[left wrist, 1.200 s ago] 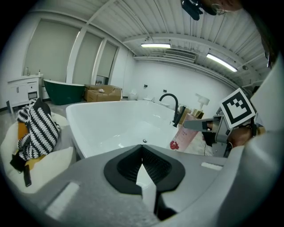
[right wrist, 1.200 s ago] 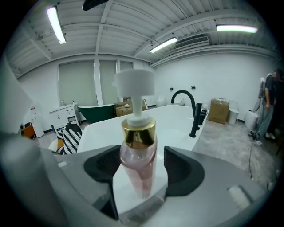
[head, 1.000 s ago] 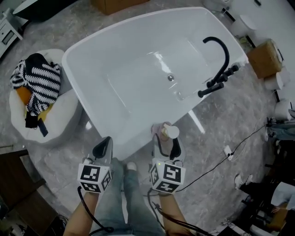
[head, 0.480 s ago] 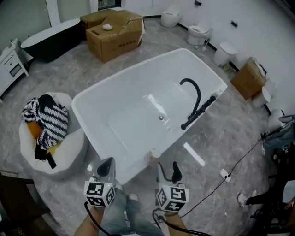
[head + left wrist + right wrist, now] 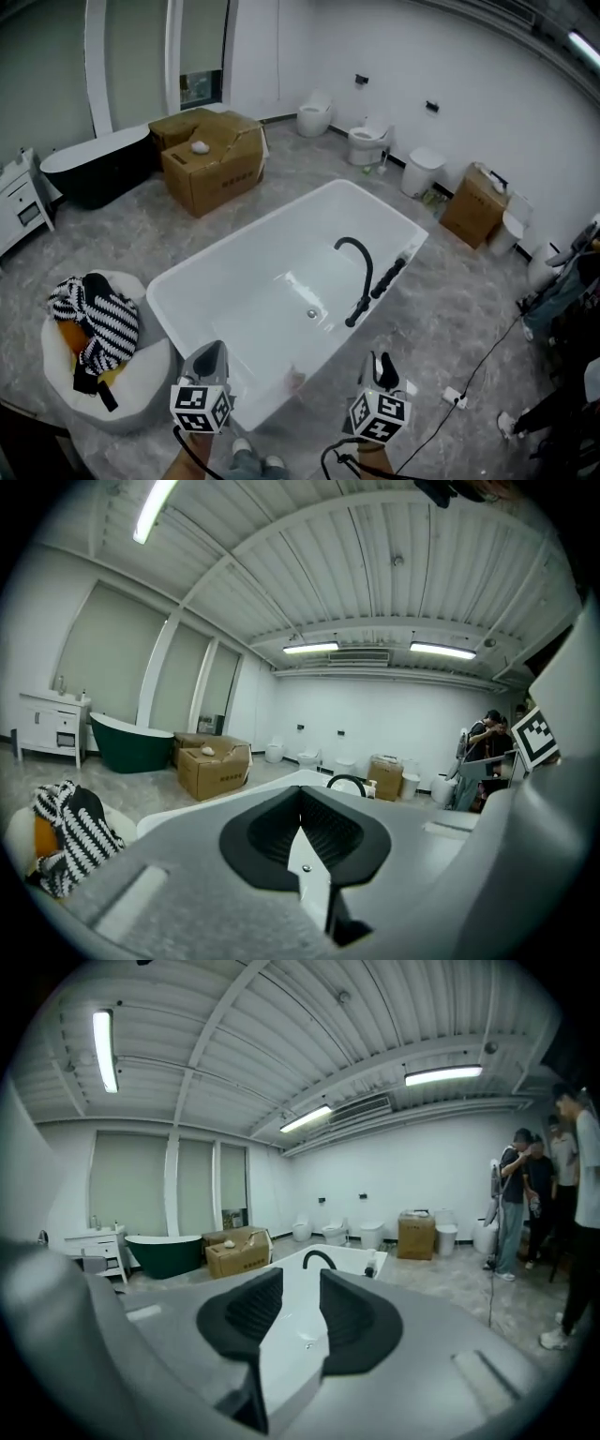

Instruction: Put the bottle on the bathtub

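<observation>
The white bathtub with its black faucet fills the middle of the head view. A small pale bottle stands upright on the tub's near rim, free of both grippers. My left gripper hangs to the bottle's left, shut and empty. My right gripper is to the bottle's right and apart from it. Its jaws have just been closing; a gap still shows between the pads, with nothing in it. Both gripper views look level across the tub and hide the bottle.
A beanbag with striped cloth lies left of the tub. Behind it are a cardboard box, a dark tub and toilets. A cable runs over the floor at right. People stand at the right.
Both grippers have risen and drawn back from the tub rim. The bottle that stood between the right jaws now stands alone on the rim. The right jaws have narrowed.
</observation>
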